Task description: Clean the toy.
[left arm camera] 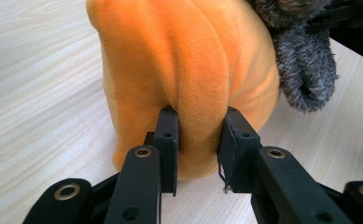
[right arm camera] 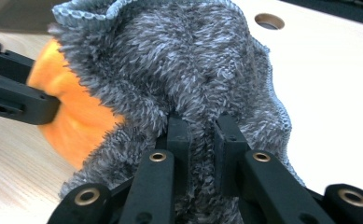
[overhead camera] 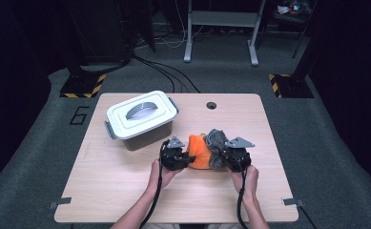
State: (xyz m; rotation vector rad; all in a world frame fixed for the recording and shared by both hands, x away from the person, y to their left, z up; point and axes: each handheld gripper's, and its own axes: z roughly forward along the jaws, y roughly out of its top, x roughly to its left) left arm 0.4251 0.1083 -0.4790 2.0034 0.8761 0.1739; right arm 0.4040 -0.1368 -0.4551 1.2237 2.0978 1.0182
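Observation:
An orange plush item lies near the middle of the table, with a fuzzy grey cloth draped over its right side. My left gripper comes in from the left and is shut on a fold of the orange plush; its pads pinch the fabric. From the right, my right gripper is shut on the grey cloth, a ridge of which sits squeezed between its jaws. The orange plush shows at the left of the right gripper view, with the other gripper's black jaws beside it.
A grey bin with a white clip-on lid stands at the table's back left. A round cable hole sits near the wooden table's far edge. Bare wood lies in front and to both sides of the hands.

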